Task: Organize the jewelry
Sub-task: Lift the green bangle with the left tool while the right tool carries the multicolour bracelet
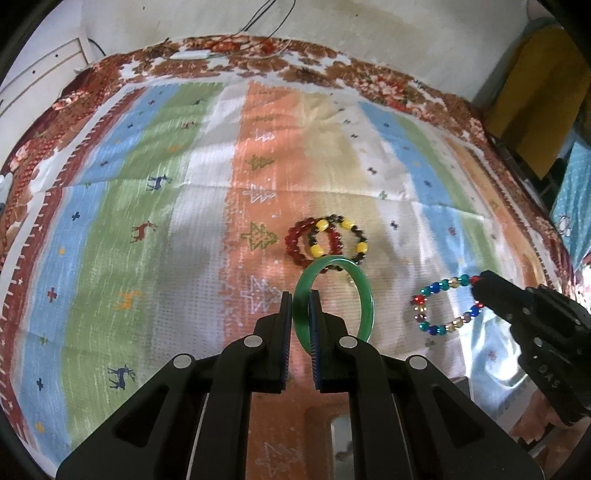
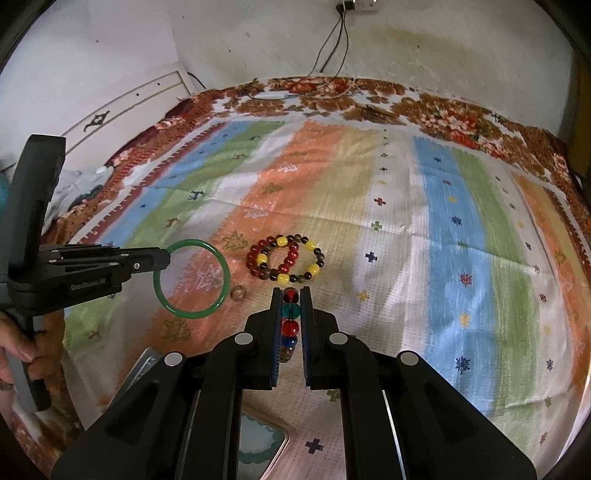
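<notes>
Green bangle (image 1: 364, 302), at lower centre of the left wrist view, is clamped by its rim in the left gripper (image 1: 301, 301); the multicoloured bead bracelet (image 1: 445, 304) at right hangs pinched in the right gripper (image 2: 290, 295). Red bead bracelet (image 1: 299, 240) and black-and-yellow bead bracelet (image 1: 356, 236) overlap on the striped cloth (image 1: 147, 221) just above the bangle.

A bed (image 2: 461, 236) fills the view, spread with a striped cloth (image 1: 155, 206) in bands of blue, green, white, orange and beige, printed with small trees, deer and crosses. Beneath it lies a brown floral sheet (image 2: 436, 110), showing along the far edge. Behind stands a whitish, stained wall (image 2: 258, 40); dark cables (image 2: 334, 40) hang down it from a socket (image 2: 356, 4) near the top. A white panelled headboard (image 2: 147, 96) stands at the left. In the left wrist view, yellow fabric (image 1: 532, 96) hangs at the right, with teal patterned cloth (image 1: 574, 206) below it
</notes>
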Available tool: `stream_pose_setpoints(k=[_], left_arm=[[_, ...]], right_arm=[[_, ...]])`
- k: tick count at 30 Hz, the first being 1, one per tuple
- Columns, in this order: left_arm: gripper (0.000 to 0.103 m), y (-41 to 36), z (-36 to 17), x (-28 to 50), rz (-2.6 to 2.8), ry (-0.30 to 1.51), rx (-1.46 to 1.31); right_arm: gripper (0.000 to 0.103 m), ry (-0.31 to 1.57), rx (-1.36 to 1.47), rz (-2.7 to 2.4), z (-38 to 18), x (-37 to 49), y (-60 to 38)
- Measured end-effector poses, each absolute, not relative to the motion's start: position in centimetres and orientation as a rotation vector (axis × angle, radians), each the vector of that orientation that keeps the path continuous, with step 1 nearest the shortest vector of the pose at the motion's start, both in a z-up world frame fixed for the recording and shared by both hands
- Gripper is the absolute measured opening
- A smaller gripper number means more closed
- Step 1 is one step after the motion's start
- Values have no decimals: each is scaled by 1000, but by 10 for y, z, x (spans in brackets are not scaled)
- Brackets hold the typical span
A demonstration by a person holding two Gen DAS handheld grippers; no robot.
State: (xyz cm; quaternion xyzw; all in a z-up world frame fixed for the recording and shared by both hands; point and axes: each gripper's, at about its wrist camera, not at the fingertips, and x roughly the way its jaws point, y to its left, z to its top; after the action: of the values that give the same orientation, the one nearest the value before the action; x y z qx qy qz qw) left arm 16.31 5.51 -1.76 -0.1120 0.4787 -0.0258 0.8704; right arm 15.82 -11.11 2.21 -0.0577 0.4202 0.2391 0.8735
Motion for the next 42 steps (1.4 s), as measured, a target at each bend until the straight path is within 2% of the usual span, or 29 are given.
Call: stream_pose_setpoints(k=[20,42], left_arm=[[8,48,6,126,-117,913,-240],[9,38,5,85,-144,884,-237]], right_arm=[[10,821,-94,562,42,125,-123],[10,774,-42,652,58,93,-127]])
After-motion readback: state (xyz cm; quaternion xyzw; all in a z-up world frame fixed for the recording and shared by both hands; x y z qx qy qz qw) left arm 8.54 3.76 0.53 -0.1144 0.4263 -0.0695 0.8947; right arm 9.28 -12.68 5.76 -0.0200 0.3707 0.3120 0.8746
